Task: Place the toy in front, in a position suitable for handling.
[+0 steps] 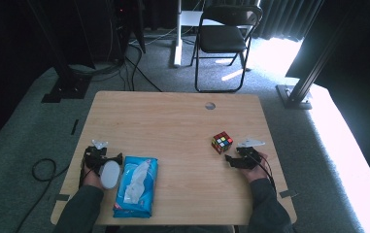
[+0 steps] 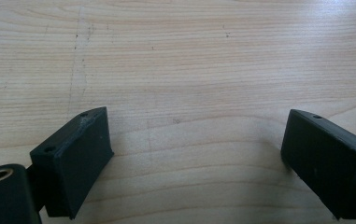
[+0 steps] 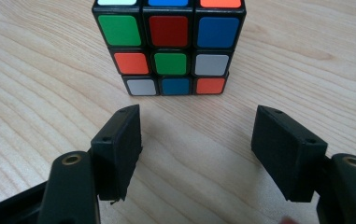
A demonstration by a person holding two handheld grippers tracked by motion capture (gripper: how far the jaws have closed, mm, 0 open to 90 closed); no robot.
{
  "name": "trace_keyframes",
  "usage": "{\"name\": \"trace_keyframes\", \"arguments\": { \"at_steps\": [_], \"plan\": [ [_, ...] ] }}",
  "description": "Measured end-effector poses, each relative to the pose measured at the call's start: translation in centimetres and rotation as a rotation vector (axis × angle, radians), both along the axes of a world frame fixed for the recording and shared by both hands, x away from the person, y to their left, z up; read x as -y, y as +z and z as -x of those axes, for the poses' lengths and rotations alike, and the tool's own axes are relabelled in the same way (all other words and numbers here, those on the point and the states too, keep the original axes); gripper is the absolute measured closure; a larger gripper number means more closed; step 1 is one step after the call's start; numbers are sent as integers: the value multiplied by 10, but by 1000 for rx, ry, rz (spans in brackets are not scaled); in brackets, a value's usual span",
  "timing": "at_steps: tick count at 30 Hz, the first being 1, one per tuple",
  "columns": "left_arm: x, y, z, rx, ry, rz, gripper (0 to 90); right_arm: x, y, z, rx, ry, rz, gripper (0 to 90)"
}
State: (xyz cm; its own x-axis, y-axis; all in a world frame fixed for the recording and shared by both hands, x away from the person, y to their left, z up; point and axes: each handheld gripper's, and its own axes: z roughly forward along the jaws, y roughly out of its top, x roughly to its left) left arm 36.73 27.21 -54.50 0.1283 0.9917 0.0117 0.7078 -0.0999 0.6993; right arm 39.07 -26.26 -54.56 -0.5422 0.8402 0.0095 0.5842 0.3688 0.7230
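Spanning most of the high view, the wooden desk [image 1: 177, 121] is seen carrying a few things, with a black folding chair [image 1: 224, 34] set on the carpet well beyond its far edge. Near the front left edge of the desk, a blue pack of wet wipes [image 1: 136, 187] is laid flat; its contents are hidden, apart from the pale, crumpled patch showing along its top. Just beside the pack, on its left, the left hand-held gripper [image 1: 106, 156] is held low over the desk, a white oval part being seen on its back. Its jaws are spread wide in the left gripper view, with nothing but bare wood between them. Toward the right side of the desk, the right hand-held gripper [image 1: 229, 160] is pointed at the puzzle cube [image 1: 222, 142], which is stood on the wood just ahead of the jaw tips. Those jaws are also held wide apart, the cube being neither touched nor enclosed.
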Motion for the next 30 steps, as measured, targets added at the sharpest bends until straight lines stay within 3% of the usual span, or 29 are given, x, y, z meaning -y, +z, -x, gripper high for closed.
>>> {"name": "trace_keyframes", "arguments": {
  "at_steps": [19, 23, 29, 30],
  "plan": [
    [0, 0, 1, -3, 2, -4, 87, -8, 4, 0, -35, 22, 26, 352],
    [0, 0, 1, -2, 1, -5, 86, -8, 4, 1, -34, 37, 28, 305],
    [0, 0, 2, -2, 1, -4, 86, -10, 5, 3, -31, 56, 26, 386],
    [0, 0, 2, -2, 2, -4, 87, -10, 5, 4, -13, 48, 42, 388]
  ]
}}
